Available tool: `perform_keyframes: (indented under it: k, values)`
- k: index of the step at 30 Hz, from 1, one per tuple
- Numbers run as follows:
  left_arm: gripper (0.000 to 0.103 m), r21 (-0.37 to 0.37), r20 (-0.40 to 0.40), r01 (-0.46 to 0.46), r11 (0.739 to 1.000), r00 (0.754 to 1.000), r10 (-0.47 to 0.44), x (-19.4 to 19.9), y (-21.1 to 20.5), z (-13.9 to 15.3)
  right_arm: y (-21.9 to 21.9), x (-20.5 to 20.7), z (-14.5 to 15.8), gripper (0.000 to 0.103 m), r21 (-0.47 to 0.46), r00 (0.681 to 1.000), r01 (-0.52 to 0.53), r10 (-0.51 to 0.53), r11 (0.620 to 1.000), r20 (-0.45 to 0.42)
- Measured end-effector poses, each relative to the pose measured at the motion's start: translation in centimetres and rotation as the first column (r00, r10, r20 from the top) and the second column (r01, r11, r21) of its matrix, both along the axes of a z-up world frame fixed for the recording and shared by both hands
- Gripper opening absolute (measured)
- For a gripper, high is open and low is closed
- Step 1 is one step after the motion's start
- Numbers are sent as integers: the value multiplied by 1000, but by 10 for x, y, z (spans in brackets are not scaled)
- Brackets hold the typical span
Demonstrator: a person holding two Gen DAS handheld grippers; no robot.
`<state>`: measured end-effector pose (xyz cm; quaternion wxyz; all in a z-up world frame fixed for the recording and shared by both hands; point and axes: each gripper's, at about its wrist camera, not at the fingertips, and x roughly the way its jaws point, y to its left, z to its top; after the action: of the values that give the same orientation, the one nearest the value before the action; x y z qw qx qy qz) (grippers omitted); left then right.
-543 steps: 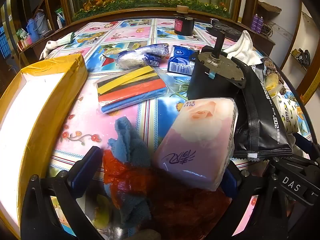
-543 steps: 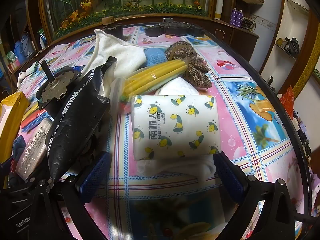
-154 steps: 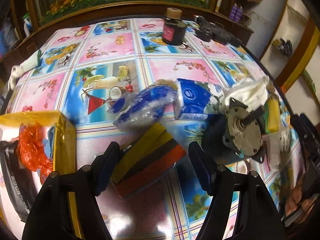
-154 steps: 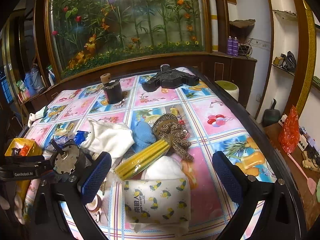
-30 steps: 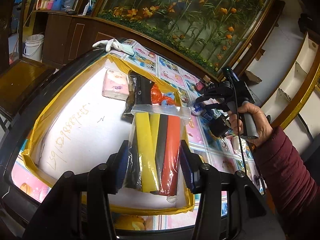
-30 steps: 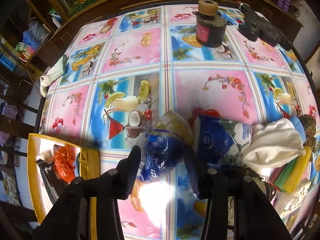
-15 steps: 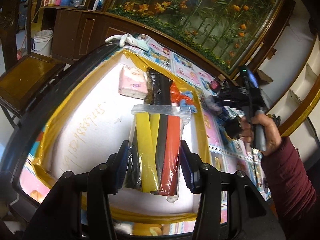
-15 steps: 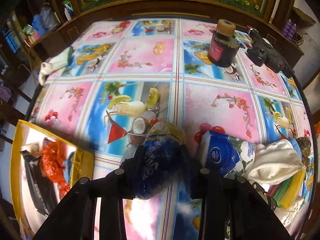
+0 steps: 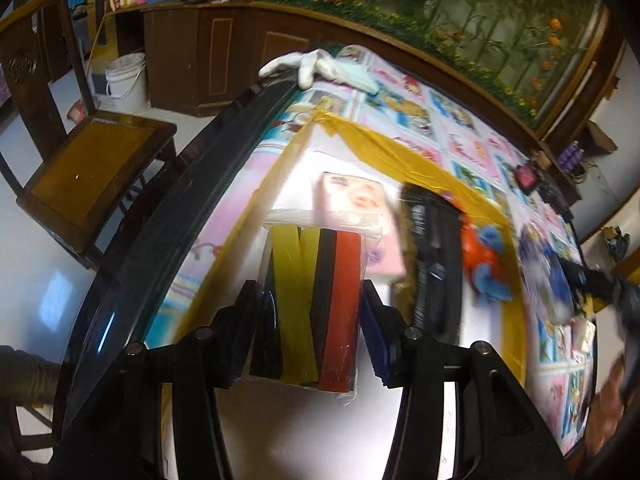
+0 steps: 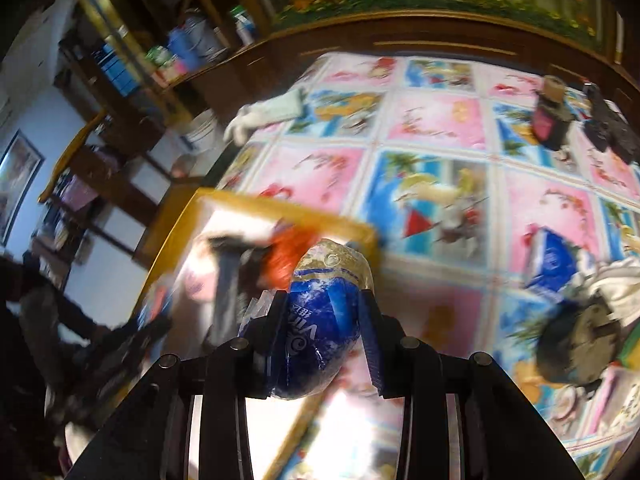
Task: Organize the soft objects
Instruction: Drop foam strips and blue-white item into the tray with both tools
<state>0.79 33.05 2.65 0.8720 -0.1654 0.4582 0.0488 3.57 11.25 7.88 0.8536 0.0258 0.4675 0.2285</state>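
Strips [image 9: 310, 304] of yellow, black and red, sealed in a clear bag, sat clamped between the left gripper [image 9: 308, 332] in the left wrist view, its blue pads pressing both sides of the bag above the white floor of a box [image 9: 420, 168] edged in yellow tape. Inside the box lay a pink tissue pack [image 9: 360, 208], a black pouch [image 9: 434, 256] and an orange-and-blue cloth [image 9: 486, 260]; their printing was too blurred to read. A white glove [image 9: 308, 66] hung over the table's far edge, and a wooden chair [image 9: 92, 160] stood on the floor beside the table. From the right wrist view, the right gripper [image 10: 324, 344] squeezed a blue pack [image 10: 320, 320] in crinkled film, with white letters on it that seemed to begin "Vin", held over the box's near corner. On the patterned tablecloth [image 10: 432, 128] rested another blue pack [image 10: 554, 260], a white cloth [image 10: 616, 284] and a dark jar [image 10: 552, 116].
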Motion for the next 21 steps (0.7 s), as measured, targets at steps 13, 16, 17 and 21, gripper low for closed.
perform_keyframes:
  k: [13,16,17,21]
  values:
    - [57,-90,153,-16,996,988,29,-72,-14,38,36,-19,-25,64,-47,997,-54,57,997,56]
    - [58,-131,184,-20,991,982,44,-93,-29,44,18,-46,-14,64,-32,993,-44,48,999,109]
    - [58,-146,195,-16,989,980,44,-100,-36,46,11,-58,-10,65,-31,989,-44,48,999,142]
    - [58,-142,235,-17,990,971,50,-123,-68,53,-22,-109,3,82,-40,959,-20,31,999,280]
